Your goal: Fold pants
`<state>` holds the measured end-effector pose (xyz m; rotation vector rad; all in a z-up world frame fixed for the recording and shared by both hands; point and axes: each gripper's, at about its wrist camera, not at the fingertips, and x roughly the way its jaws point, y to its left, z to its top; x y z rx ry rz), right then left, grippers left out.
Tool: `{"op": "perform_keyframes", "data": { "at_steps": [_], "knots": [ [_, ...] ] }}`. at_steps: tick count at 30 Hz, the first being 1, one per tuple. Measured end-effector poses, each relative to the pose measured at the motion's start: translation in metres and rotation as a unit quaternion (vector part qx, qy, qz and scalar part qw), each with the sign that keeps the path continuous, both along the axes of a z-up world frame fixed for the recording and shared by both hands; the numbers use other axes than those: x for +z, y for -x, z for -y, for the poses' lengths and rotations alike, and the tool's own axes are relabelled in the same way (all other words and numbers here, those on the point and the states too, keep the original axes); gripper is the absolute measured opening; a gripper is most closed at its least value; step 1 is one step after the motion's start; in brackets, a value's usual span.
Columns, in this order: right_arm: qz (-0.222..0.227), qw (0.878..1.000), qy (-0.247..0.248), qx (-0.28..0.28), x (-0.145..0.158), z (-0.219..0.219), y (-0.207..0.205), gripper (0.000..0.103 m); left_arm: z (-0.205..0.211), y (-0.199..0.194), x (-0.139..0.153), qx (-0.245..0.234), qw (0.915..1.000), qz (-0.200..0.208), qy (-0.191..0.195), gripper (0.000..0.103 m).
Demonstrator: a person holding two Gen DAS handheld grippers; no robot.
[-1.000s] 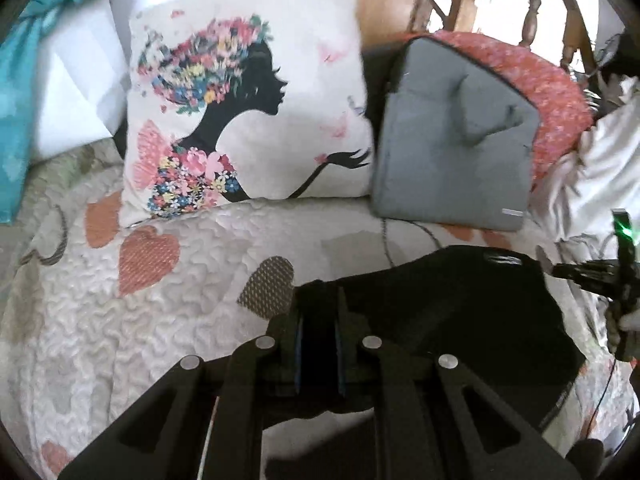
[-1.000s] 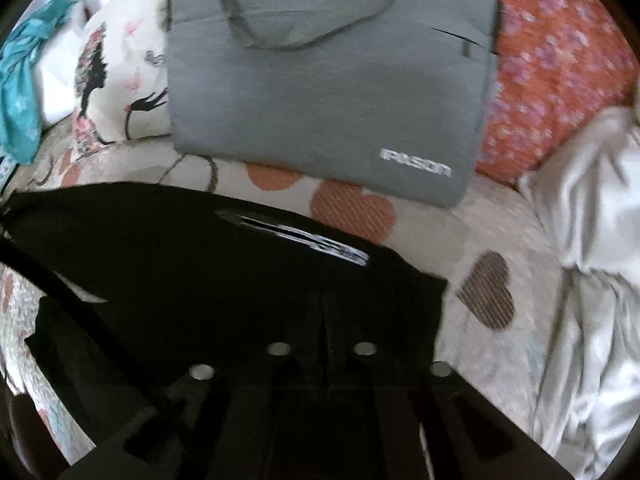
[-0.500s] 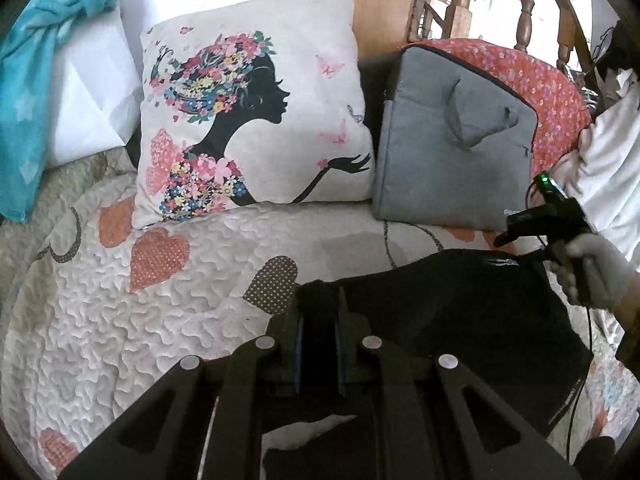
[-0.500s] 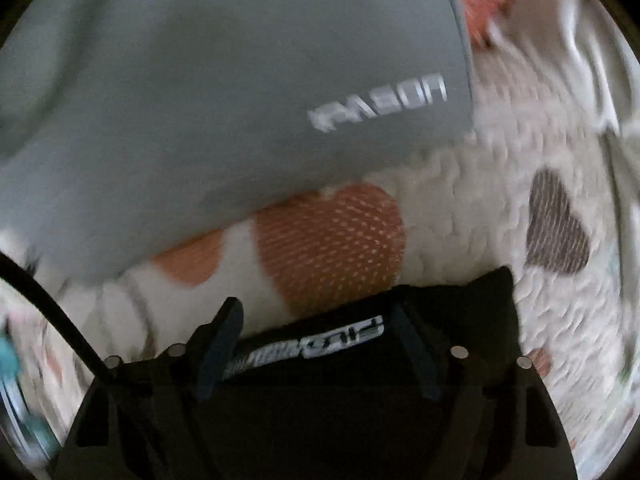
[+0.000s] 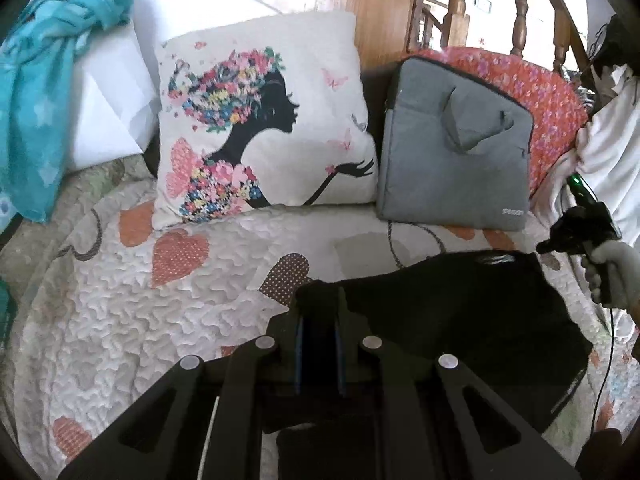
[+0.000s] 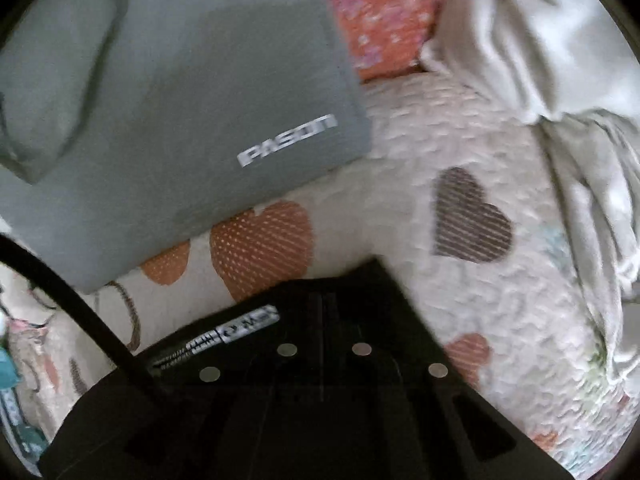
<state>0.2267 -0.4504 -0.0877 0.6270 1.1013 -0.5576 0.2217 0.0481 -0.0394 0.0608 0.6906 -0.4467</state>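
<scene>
Pants [image 6: 340,320] hiding right hand-held gripper [image 6: 324,312] fingertips

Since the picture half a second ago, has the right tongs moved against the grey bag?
Yes. In the left wrist view the right tongs have dropped lower and further right of the grey bag, now past its corner, above the black pants.

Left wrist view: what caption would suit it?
Left fingers pinch black pants on a heart-print quilt, pillow behind.

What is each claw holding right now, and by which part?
Left claw is shut on the black pants at a corner of the fabric. Right claw looks shut on their labelled edge, though dark blur leaves that unsure.
</scene>
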Motion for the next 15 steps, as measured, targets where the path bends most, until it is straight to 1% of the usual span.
{"op": "perform_keyframes", "data": {
  "at_steps": [2,4,6,7,8,9,10,12,15],
  "knots": [
    [0.020,1.000,-0.010,-0.002,0.013,0.004,0.023,0.001,-0.004,0.016,0.010,0.000,0.9999,0.012,0.002,0.011],
    [0.041,0.998,-0.032,0.024,0.023,0.003,0.034,0.003,-0.006,0.035,0.020,-0.004,0.9997,0.026,0.000,0.011],
    [0.039,0.997,-0.054,0.047,0.022,-0.011,0.042,0.033,-0.006,0.054,0.026,-0.008,0.9992,0.038,-0.005,0.012],
    [0.037,0.995,-0.067,0.058,0.021,-0.016,0.040,0.060,-0.006,0.059,0.027,-0.008,0.9992,0.039,-0.007,0.012],
    [0.043,0.994,-0.076,0.069,0.022,-0.023,0.038,0.072,-0.005,0.065,0.026,-0.007,0.9991,0.041,-0.013,0.012],
    [0.046,0.993,-0.079,0.076,0.022,-0.030,0.034,0.072,-0.003,0.069,0.024,-0.006,0.9989,0.043,-0.018,0.012],
    [0.040,0.993,-0.080,0.083,0.019,-0.039,0.024,0.072,-0.002,0.072,0.021,-0.005,0.9988,0.043,-0.021,0.012],
    [0.021,0.992,-0.081,0.090,0.005,-0.040,0.010,0.072,-0.001,0.079,0.015,-0.002,0.9986,0.045,-0.027,0.012],
    [-0.008,0.994,-0.089,0.067,-0.018,-0.039,-0.021,0.072,-0.005,0.083,0.006,-0.002,0.9987,0.045,-0.022,0.012]
  ]
}}
